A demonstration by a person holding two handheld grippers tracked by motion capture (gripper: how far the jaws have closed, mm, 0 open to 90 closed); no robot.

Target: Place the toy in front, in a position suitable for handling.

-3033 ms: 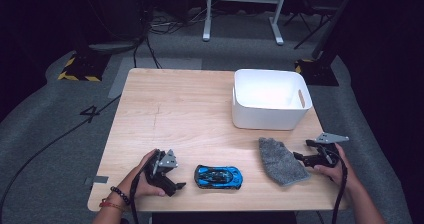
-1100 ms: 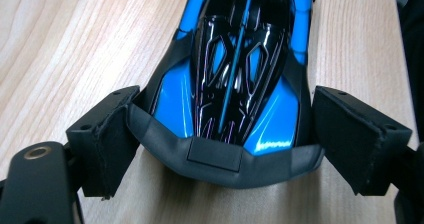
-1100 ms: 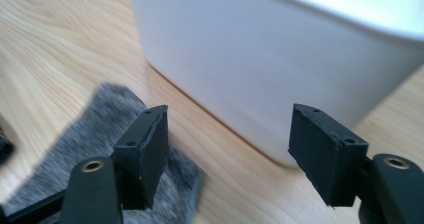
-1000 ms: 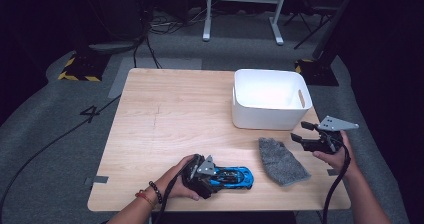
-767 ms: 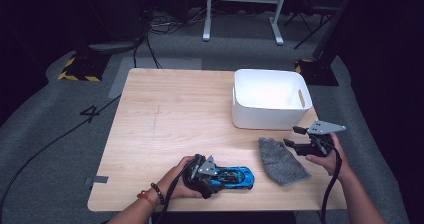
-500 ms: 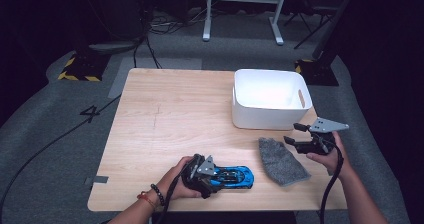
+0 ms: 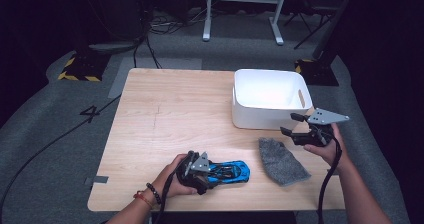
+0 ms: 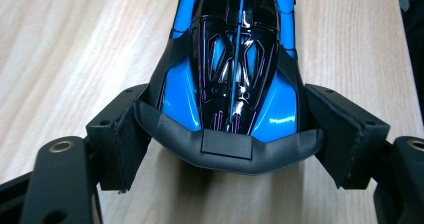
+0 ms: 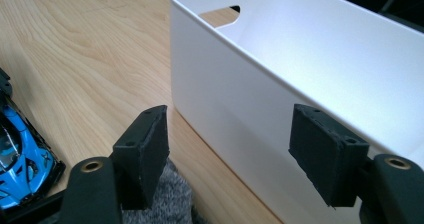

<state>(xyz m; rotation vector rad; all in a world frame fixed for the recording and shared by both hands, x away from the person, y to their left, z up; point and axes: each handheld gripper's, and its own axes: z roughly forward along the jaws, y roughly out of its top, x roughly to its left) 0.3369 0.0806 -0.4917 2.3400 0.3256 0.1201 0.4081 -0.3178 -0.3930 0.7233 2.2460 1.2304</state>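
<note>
While my left gripper has been closing its jaws around the tail of the blue toy car at the table's near edge, pads apparently just short, it could squirt forward; my right gripper hangs open, empty.

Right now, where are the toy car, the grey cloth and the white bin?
toy car (image 7: 231, 170), high view, on its blue and black roof.
grey cloth (image 7: 281, 160), high view, on its middle.
white bin (image 7: 260, 117), high view, on its near outer wall.
</note>
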